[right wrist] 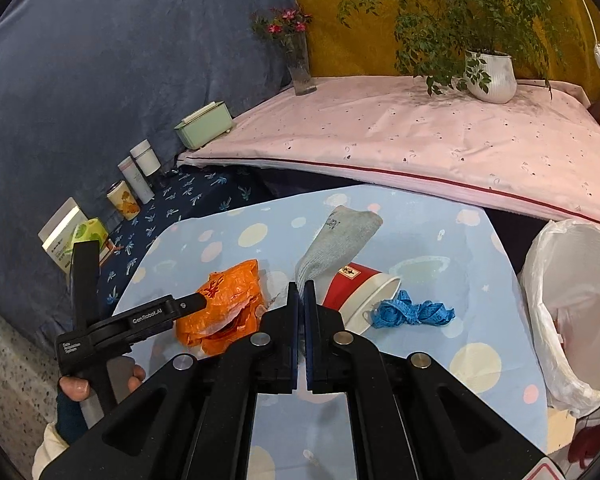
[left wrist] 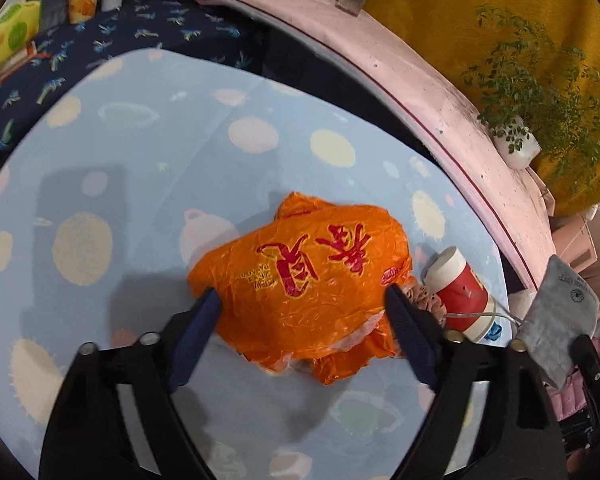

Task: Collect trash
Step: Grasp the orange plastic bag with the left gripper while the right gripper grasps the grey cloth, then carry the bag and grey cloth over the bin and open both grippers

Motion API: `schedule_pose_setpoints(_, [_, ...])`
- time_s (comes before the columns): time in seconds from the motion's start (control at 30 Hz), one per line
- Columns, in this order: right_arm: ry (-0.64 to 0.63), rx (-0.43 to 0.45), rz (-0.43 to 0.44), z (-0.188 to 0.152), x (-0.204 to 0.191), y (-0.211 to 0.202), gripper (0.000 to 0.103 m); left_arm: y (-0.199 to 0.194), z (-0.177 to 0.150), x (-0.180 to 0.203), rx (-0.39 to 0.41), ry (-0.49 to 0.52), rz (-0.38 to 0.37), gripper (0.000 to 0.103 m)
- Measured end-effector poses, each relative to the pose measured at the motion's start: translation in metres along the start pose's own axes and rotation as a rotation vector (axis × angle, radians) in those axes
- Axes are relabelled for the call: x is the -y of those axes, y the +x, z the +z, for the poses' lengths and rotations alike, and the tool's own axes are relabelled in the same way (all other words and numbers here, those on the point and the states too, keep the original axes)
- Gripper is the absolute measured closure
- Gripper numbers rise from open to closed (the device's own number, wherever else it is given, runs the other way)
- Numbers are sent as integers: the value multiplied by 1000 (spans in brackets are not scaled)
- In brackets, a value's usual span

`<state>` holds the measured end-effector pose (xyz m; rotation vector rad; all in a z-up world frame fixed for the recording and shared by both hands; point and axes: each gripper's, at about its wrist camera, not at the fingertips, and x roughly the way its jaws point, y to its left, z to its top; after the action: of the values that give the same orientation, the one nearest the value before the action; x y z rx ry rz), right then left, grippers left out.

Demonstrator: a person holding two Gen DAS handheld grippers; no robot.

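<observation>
A crumpled orange plastic bag (left wrist: 300, 288) lies on the light blue dotted tablecloth (left wrist: 140, 200). My left gripper (left wrist: 302, 294) stands open over it, one finger at each side of the bag. Right of the bag a red and white paper cup (left wrist: 460, 292) lies on its side. In the right wrist view my right gripper (right wrist: 301, 286) is shut on the end of a grey sock (right wrist: 340, 236), held up above the cup (right wrist: 356, 292). A blue tape (right wrist: 412, 312) lies beside the cup's mouth. The orange bag (right wrist: 224, 304) shows at the left there.
A white lined bin (right wrist: 572, 300) stands off the table's right edge. Behind the table a pink-covered surface (right wrist: 420, 140) bears a potted plant (right wrist: 490, 76) and a flower vase (right wrist: 300, 68). Jars and boxes (right wrist: 132, 184) line the dark blue cloth at the left. A hand (right wrist: 76, 388) holds the left gripper's handle.
</observation>
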<state>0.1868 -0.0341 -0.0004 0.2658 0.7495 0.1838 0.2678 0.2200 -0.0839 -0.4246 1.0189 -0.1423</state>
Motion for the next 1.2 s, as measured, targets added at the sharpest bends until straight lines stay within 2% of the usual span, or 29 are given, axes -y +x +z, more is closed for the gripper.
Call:
schedule_pose_setpoints(0.03, [2,-7,1,-3,-1,2,100,4,-1,0,-16,4,-6,52])
schedule_pose_setpoints(0.13, [-2,-24,-1,-8,-4,9,100,8,-4,-1,-35,6,-33,77])
schedule_pose_setpoints(0.3, [-3,-33,5,-11,-7,11,100,-7,-4,3,0,2,-51,89])
schedule_pose_setpoints(0.47, [-7,-11,9,-6,-9,-1,100,-33,-1,20,51,26,-65,91])
schedule_pose_setpoints(0.63, [-8,38,7,7,-5,-25,100,-66,3,54,117,83,-67,92])
schedule_pose_setpoints(0.77, [-5,81,3,17,4,-47,100,-89,1,87,157,134,-96,92])
schedule_pose_setpoints(0.97, [9,129,-24,26,30,-78,100,-104,-12,146,166,214,-148,92])
schedule_pose_setpoints(1.2, [37,173,-82,25,76,-118,100,-95,-43,221,137,316,-196,92])
